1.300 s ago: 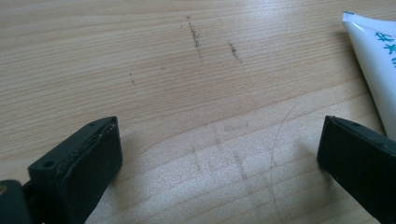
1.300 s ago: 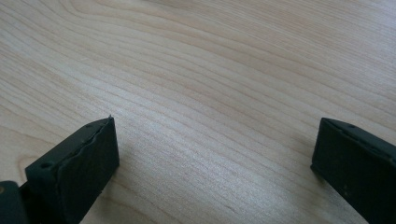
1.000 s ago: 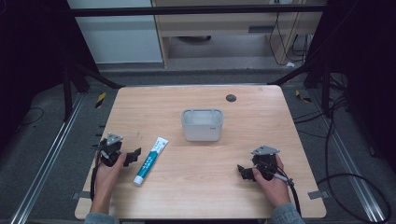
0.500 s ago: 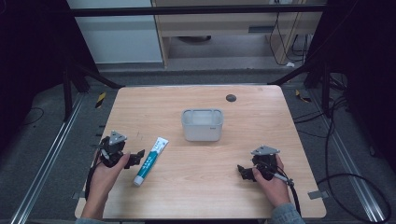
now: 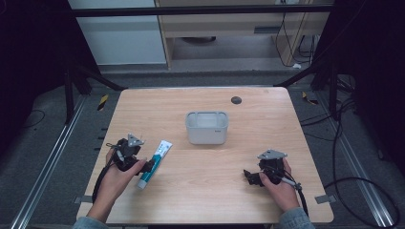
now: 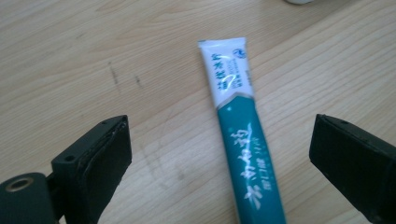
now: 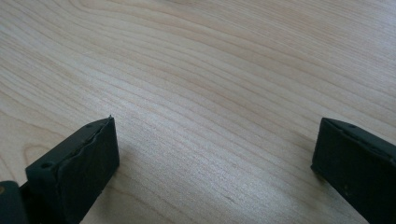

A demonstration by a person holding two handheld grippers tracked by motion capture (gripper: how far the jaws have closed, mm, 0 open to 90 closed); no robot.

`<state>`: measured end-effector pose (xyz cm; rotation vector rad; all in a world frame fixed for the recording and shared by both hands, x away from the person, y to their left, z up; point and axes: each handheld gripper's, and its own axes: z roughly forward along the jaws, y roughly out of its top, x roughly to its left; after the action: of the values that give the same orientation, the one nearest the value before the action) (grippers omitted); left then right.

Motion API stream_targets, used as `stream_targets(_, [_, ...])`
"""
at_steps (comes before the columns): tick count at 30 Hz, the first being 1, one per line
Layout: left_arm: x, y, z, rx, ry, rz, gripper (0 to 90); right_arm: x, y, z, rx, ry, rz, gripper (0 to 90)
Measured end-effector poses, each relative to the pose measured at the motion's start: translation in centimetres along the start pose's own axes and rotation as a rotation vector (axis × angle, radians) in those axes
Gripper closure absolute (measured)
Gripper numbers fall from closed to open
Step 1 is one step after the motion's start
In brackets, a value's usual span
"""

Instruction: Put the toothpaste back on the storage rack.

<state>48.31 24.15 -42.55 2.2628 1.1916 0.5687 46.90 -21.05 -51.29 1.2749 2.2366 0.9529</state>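
toothpaste tube (image 6: 243,140) lies flat on wooden table (image 6: 93,56) between the spread claw (image 6: 219,154) jaws.

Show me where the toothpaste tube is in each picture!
High view: the toothpaste tube lies on the table's left side, beside the left hand-held gripper.
Left gripper view: it runs from upper middle down to the bottom edge, between the open jaws.
Right gripper view: bare wood lies between the jaws here, no tube.
Shared landmark: the wooden table.
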Motion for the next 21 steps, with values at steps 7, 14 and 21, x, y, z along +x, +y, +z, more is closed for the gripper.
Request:
stream_targets(7, [-1.2,1.7,0.7,0.061,-0.010,0.074,5.7,0.0,0.0,0.0,0.000,-0.001,-0.001,0.7])
stream_targets(14, [-2.1,2.8,1.8,0.105,-0.031,0.101,6.4,0.0,0.0,0.0,-0.001,-0.001,-0.001,0.7])
stream_targets(21, [-2.3,3.7,3.3,0.160,-0.063,0.106,13.4,0.0,0.0,0.0,0.000,-0.001,-0.001,0.7])
